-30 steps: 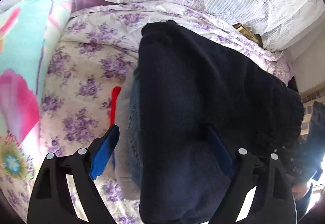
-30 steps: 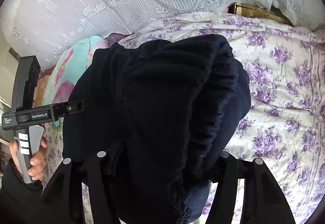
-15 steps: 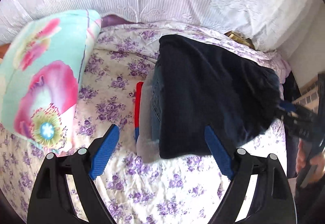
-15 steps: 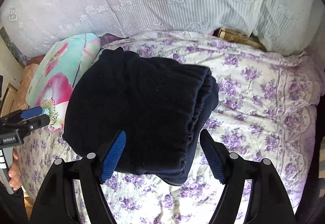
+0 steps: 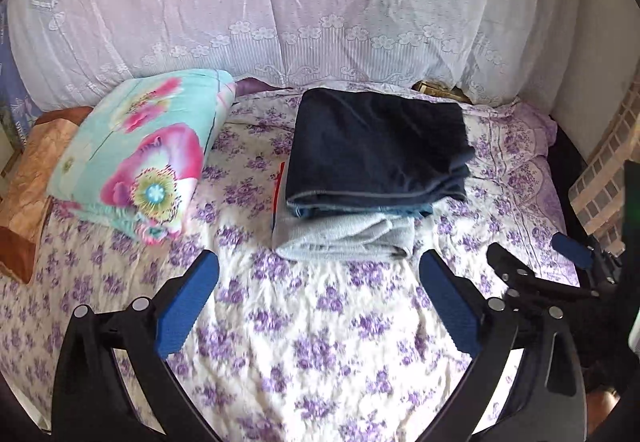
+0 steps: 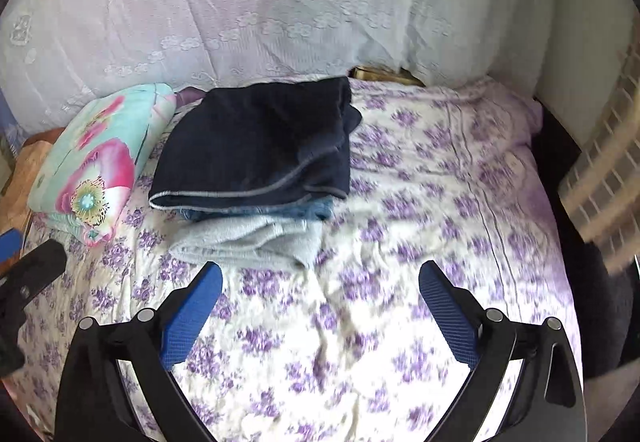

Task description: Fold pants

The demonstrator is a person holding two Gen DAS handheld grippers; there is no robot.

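The folded dark navy pants (image 5: 376, 145) lie on top of a stack of folded clothes, over blue jeans (image 5: 404, 210) and a light grey garment (image 5: 344, 238), at the far middle of the bed. They also show in the right wrist view (image 6: 256, 149). My left gripper (image 5: 318, 296) is open and empty, above the bedsheet in front of the stack. My right gripper (image 6: 320, 304) is open and empty, in front of the stack. The right gripper also shows at the right edge of the left wrist view (image 5: 536, 262).
A bedsheet with purple flowers (image 5: 320, 342) covers the bed. A folded teal floral quilt (image 5: 136, 153) lies left of the stack. A brown cushion (image 5: 24, 193) is at the far left. A white lace curtain (image 5: 320, 1) hangs behind. A tiled wall (image 5: 604, 181) stands at the right.
Both grippers let go of the navy pants and pulled back from the stack. The pants now lie flat on top of the stack.
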